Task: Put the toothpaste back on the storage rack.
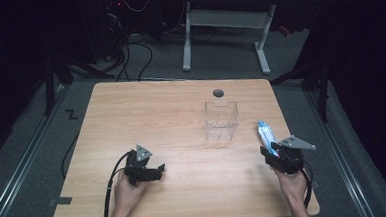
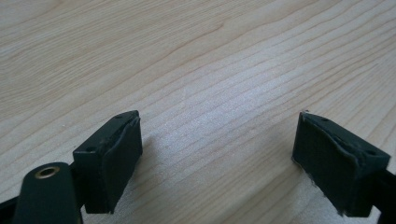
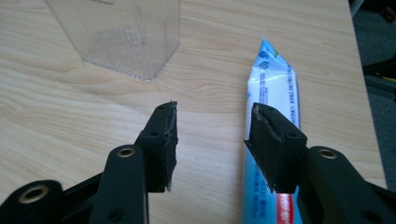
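A white and blue tube (image 1: 266,133) lies flat on the wooden table (image 1: 156,115) near its right edge. In the right gripper view the tube (image 3: 275,88) runs under the right-hand jaw, not between the two. My right gripper (image 3: 212,140) is open with bare wood in its gap; from above it (image 1: 269,152) sits at the tube's near end. A clear plastic box (image 1: 221,121) stands upright at the table's middle right, to the upper left (image 3: 126,37) in the right gripper view. My left gripper (image 1: 157,171) rests at the near left, open (image 2: 217,154) over bare wood.
A round cable hole (image 1: 218,93) sits in the tabletop just behind the box. The table's right edge (image 3: 369,116) runs close beside the tube. A white-legged desk (image 1: 224,21) stands on the floor beyond the far edge.
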